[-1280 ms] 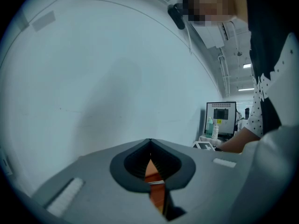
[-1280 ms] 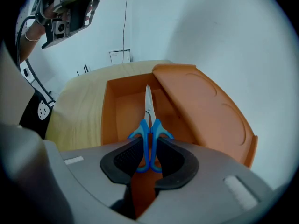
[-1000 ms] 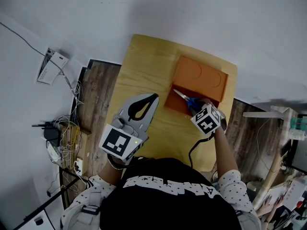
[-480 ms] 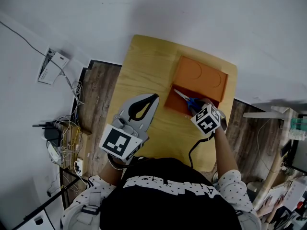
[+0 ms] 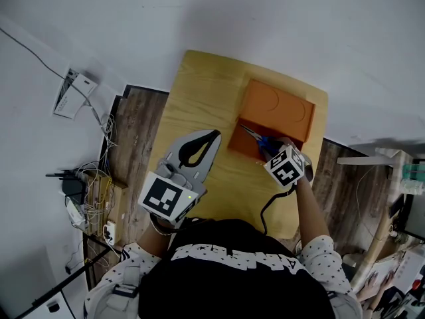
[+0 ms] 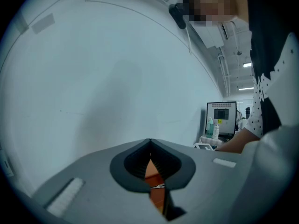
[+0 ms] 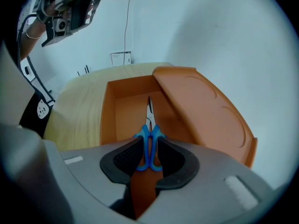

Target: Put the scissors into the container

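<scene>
1. While the right tool [image 7: 149,146] clamps the scissors [image 7: 149,127] by their blue handles, the blades point into the open orange container [image 7: 122,107]: the placing step, nearly done by my judgement.
2. Next it calls for lowering slightly and letting the jaws part.
3. Its tilted lid [image 7: 205,111] stands just beside; the left tool [image 5: 193,150], clenched on nothing, hovers over the counter [image 5: 199,92], well apart.

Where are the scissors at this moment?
In the right gripper view, the scissors sit clamped by their blue handles in the right gripper, blades pointing into the open orange container on the table.
</scene>
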`<state>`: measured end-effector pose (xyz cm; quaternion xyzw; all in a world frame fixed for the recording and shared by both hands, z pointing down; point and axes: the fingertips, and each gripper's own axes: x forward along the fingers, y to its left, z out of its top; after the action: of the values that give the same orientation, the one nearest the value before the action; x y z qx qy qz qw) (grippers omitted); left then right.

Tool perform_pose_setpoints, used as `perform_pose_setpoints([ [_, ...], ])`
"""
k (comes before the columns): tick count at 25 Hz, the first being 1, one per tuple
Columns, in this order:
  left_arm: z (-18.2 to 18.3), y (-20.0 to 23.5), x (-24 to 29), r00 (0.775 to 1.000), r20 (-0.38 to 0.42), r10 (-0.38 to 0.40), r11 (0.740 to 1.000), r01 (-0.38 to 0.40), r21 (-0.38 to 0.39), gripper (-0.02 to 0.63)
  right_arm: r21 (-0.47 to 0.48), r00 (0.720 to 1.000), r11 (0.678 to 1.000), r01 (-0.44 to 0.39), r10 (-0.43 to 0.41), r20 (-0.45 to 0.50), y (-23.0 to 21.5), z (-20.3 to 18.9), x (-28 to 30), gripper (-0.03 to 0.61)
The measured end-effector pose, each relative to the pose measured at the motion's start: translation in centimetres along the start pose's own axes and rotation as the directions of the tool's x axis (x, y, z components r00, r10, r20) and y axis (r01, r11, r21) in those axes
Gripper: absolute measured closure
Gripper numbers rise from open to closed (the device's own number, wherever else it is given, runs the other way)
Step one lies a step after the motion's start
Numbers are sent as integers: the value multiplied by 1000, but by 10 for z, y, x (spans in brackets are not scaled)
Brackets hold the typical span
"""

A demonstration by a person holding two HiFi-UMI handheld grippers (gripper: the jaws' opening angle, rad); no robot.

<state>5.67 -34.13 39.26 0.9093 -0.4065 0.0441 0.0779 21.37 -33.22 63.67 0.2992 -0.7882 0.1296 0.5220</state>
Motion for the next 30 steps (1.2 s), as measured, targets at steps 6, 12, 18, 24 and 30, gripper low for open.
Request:
perform_pose_setpoints([
  [6, 2, -3, -3, 1000, 2, 5, 1000, -5, 8, 612, 193, 984, 978, 80, -108, 139, -12, 12, -13, 509],
  [12, -1, -10, -11, 1000, 3, 1, 1000, -1, 6, 612, 339, 963, 936, 96, -173, 204, -18, 9, -39, 563],
  [18, 10, -19, -19, 1000, 25, 8, 999, -10, 43, 612, 435, 899, 895, 97, -266, 347, -18, 23, -93, 565],
  [24, 19, -35, -28, 999, 38, -4, 997, 1, 76, 612, 442, 832, 883, 156, -359, 423, -9, 34, -148, 565],
  [30, 21, -52, -40, 999, 33, -17, 996, 14, 91, 612, 473, 770, 867, 158, -408, 490, 4, 35, -189, 565],
])
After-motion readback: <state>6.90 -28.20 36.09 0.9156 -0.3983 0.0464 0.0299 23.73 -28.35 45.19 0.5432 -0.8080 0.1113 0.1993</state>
